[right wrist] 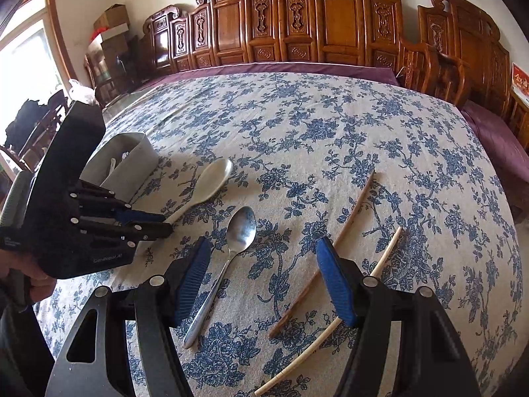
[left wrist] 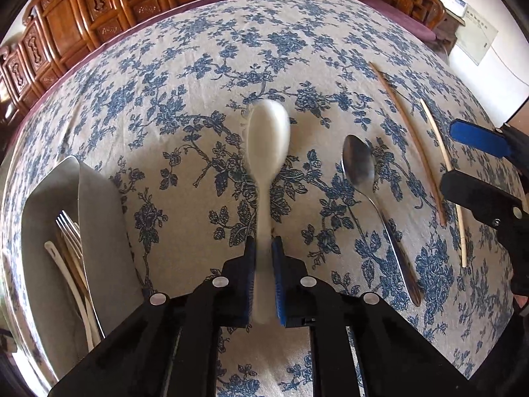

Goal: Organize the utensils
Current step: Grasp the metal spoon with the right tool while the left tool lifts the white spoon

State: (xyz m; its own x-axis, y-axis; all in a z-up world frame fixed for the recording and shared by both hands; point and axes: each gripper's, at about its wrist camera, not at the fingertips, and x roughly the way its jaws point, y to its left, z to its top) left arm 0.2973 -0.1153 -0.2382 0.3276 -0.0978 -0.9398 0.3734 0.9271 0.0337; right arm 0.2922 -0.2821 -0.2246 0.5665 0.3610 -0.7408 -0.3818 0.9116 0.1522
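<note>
Since left gripper (left wrist: 263, 258) pinches white spoon (left wrist: 267, 152) by handle tip w/ bowl blurred, it prob. swings loose before the caddy (left wrist: 99, 215) beside it; right gripper (right wrist: 267, 281) gapes empty.

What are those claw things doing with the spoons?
A person is tidying utensils with two hand-held grippers. The left gripper has shut on the handle of the white spoon. The right gripper is open, hovering above the metal spoon and two chopsticks on the tablecloth. The grey holder already has some utensils in it.
</note>
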